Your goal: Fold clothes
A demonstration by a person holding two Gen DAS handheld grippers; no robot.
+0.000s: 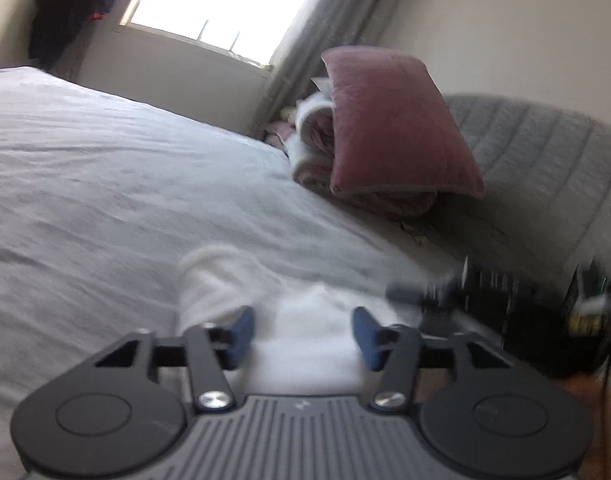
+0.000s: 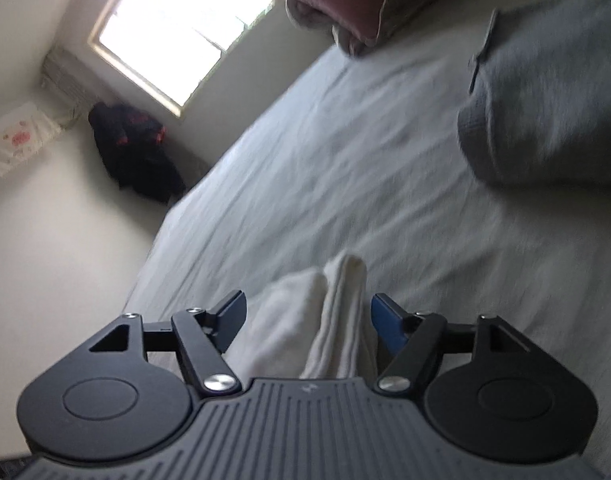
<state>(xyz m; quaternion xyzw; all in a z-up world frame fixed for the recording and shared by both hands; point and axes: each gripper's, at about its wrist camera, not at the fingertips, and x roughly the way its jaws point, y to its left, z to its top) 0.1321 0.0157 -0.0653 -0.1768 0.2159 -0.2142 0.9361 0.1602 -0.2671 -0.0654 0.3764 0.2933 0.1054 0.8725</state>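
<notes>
I have both the left gripper (image 1: 303, 334) and right gripper (image 2: 307, 322) spread wide, straddling the white garment (image 1: 305, 320) low in each frame on the grey bedsheet (image 1: 105, 184), apparently poised to pinch its bunched folds.

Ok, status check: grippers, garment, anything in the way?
Left gripper open, right gripper open, both over the white garment on the bed. Pink pillow far off. Nothing blocking.
</notes>
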